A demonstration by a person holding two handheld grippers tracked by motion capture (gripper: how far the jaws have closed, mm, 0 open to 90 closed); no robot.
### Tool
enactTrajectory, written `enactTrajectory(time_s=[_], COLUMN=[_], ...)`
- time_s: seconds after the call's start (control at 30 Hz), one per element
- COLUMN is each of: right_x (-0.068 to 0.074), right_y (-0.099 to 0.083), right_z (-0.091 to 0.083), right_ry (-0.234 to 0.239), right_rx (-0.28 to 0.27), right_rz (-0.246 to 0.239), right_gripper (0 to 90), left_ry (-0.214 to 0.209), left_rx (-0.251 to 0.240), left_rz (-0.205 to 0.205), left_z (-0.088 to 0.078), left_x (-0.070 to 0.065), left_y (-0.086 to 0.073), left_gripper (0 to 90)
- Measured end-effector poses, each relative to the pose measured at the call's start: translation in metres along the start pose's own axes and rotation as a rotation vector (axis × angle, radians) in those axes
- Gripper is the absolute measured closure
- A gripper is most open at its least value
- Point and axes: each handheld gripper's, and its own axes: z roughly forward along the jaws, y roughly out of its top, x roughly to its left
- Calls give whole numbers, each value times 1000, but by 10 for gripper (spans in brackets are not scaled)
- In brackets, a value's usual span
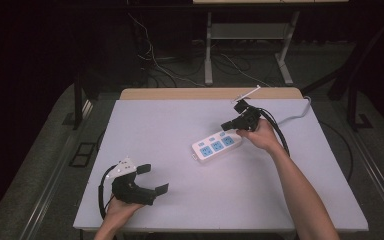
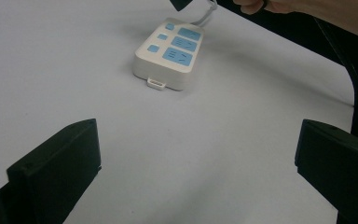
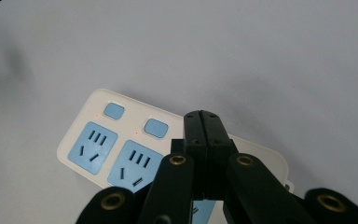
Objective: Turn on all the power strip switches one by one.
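A: High view, near edge first: left gripper [image 1: 154, 179] sits low on the table [image 1: 145, 125], jaws spread wide, nothing btwn them. Hand [image 1: 119, 210] cut off at the bottom of frame.

B: Left gripper view agrees, both jaws far apart w/ bare table btwn. Only 1 corner of the right gripper [image 2: 182, 3] pokes in at the top, rest cropped.

A: Mid-table: 1 power strip [image 1: 216, 145], white w/ blue faces, lying flat & angled, right of centre. I count 3 blue sockets; buttons too small to count from up here.

B: Right gripper view [image 3: 203, 122] looks down on the strip [image 3: 98, 140]: 2 sockets, 2 blue buttons, tiny red dot by each. Third socket mostly hidden behind the jaws. Jaws pressed together, gripping nothing, tips just above the strip; touching or not, can't tell.

A: Farther back: white cord [image 1: 300, 114] runs off the table's far right edge, its end out of sight. Floor cables beyond are too dark to count.
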Motion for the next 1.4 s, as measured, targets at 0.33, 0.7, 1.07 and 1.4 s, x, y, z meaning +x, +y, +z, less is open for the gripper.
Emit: enactTrajectory(time_s=[0.33, 0.7, 1.07, 1.4], right_x=[-4, -11, -8, -5], right_y=[-2, -5, -4, -3], right_z=[9, 14, 20, 22], right_ry=[4, 0, 6, -15], right_rx=[24, 30, 44, 53], right_rz=[1, 17, 17, 0], right_gripper=[900, 900, 900, 900], left_ry=[2, 3, 2, 2], left_rx=[0, -1, -1, 2], left_rz=[-1, 1, 2, 3], left_z=[-1, -1, -1, 0], left_x=[1, 1, 1, 0], left_y=[0, 0, 0, 0], left_gripper=[0, 0, 0, 0])
